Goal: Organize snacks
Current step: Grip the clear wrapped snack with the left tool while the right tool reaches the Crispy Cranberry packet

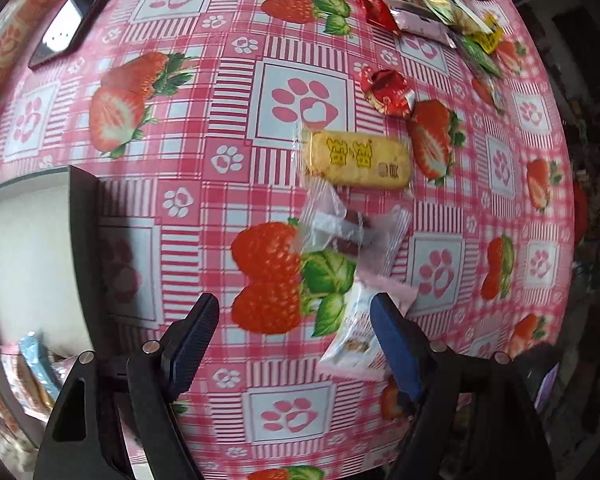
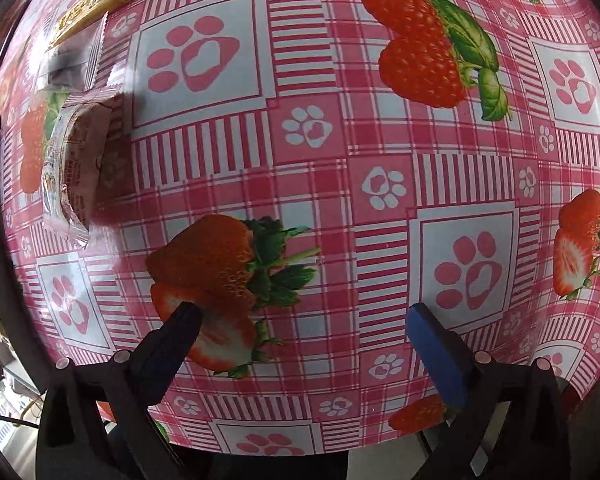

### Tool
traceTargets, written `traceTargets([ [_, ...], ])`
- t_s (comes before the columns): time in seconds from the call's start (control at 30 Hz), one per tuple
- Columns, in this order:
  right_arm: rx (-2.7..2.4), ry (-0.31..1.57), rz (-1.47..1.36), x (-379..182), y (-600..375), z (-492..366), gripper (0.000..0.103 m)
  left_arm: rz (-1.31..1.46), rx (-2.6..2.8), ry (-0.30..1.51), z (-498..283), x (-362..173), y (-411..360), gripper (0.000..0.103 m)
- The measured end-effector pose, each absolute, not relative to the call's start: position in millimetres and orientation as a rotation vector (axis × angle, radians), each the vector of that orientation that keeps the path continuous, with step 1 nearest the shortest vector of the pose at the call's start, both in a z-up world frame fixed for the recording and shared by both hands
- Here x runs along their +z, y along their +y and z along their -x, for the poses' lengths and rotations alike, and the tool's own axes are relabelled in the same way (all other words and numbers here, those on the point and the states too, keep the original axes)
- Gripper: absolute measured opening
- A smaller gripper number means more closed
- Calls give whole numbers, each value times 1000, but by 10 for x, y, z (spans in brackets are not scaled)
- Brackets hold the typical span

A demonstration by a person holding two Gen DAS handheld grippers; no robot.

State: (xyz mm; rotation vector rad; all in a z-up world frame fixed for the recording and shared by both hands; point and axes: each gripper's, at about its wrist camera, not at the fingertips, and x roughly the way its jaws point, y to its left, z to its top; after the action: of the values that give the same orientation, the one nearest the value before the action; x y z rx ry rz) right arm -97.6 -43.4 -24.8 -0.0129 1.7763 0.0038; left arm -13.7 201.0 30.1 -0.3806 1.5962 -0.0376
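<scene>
Snacks lie scattered on a table covered by a pink checked cloth printed with strawberries and paw prints. Only the left wrist view shows most of them: a yellow rice cracker packet near the middle of the table, a clear wrapped sweet just below it, a red wrapped sweet above it, and a heap of mixed wrappers toward the far right corner. A white box holding more packets sits at the left edge, and a dark phone lies at the far left corner.

Left gripper points steeply down, jaws spread, with a pink-and-white packet against its blue right finger, unpinched.

Right gripper also points steeply down over bare cloth, jaws spread wide and empty; the snacks appear only at that view's left edge.
</scene>
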Motion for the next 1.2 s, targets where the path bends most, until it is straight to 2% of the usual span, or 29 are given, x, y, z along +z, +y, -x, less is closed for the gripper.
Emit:
traceTargets([
  [0.2, -14, 1754, -35, -233, -534, 974, 103, 662, 114, 1667, -99, 28, 2006, 81],
  [0.5, -10, 1718, -28, -245, -580, 1053, 103, 617, 274, 1666, -161, -46, 1745, 82],
  [0.7, 41, 1850, 29, -335, -491, 921, 103, 707, 335, 1641, -106, -34, 1742, 76],
  [0.87, 70, 1901, 69, -380, -445, 890, 103, 915, 398, 1607, -38, -63, 1906, 76],
  [0.97, 80, 1896, 82, -387, -426, 896, 103, 910, 425, 1605, -55, -76, 1907, 77],
  [1.03, 91, 1892, 96, -384, -411, 915, 103, 794, 417, 1640, -94, -57, 1838, 71],
  [1.07, 97, 1894, 106, -391, -381, 934, 103, 730, 410, 1655, -136, -38, 1793, 61],
  [1.1, 106, 1902, 118, -397, -368, 936, 103, 681, 384, 1655, -141, -15, 1762, 44],
  [1.13, 113, 1911, 129, -397, -348, 945, 103, 636, 344, 1660, -141, 2, 1742, 32],
  [1.2, 120, 1927, 140, -416, -312, 957, 103, 568, 264, 1677, -105, 19, 1739, 30],
])
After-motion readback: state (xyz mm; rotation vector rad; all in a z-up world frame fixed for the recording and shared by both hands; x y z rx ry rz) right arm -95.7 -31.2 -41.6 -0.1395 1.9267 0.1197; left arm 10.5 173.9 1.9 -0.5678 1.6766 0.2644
